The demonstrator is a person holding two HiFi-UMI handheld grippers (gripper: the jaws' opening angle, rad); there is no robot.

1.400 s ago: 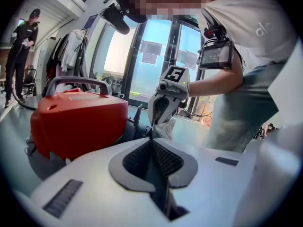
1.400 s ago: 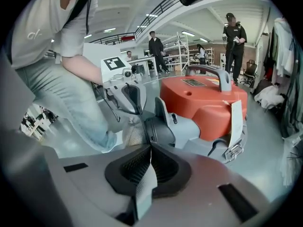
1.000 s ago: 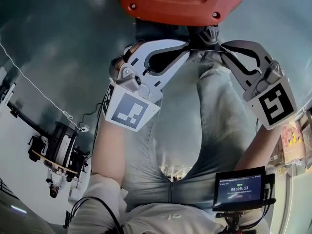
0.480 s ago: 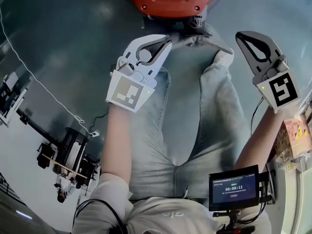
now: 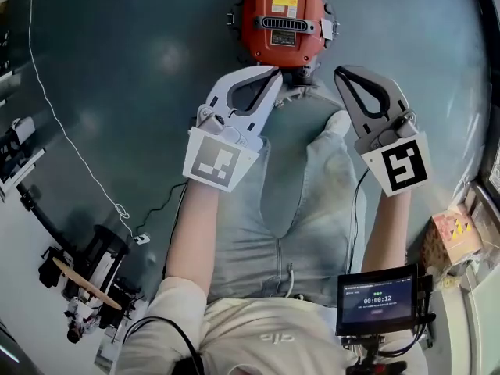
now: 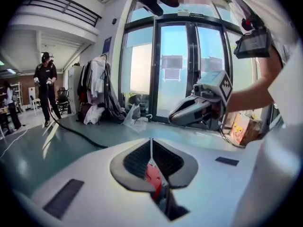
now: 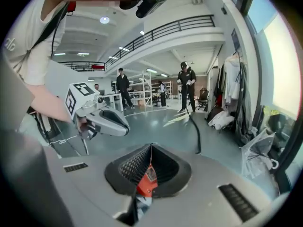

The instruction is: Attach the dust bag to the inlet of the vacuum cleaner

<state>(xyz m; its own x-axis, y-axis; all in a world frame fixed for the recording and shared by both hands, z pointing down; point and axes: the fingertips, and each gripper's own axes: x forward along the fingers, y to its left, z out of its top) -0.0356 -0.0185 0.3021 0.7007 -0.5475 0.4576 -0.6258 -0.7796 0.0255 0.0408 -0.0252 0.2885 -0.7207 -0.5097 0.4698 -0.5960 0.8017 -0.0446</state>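
Observation:
A round red vacuum cleaner [image 5: 283, 20] with a black grille sits on the grey-green floor at the top centre of the head view. I see no dust bag in any view. My left gripper [image 5: 273, 71] and right gripper [image 5: 341, 72] hang side by side over the person's jeans, tips pointing at the vacuum and well above it. Both are shut with nothing between the jaws. In the left gripper view the shut left gripper [image 6: 151, 143] shows a red sliver of the vacuum [image 6: 152, 176] through its opening. The right gripper [image 7: 151, 148] shows the same vacuum [image 7: 147, 182].
A thin white cable [image 5: 69, 141] runs along the floor at left, ending near a black stand with gear [image 5: 87, 281]. A patterned box [image 5: 453, 237] lies at right. A small screen [image 5: 380, 300] hangs at the person's chest. Other people [image 7: 187, 84], a black hose [image 7: 195, 129] and glass doors [image 6: 182, 70] are around.
The view has risen: the vacuum now looks smaller and farther, whole at the top. Both grippers have drawn back from it, and the right one has come in toward the left.

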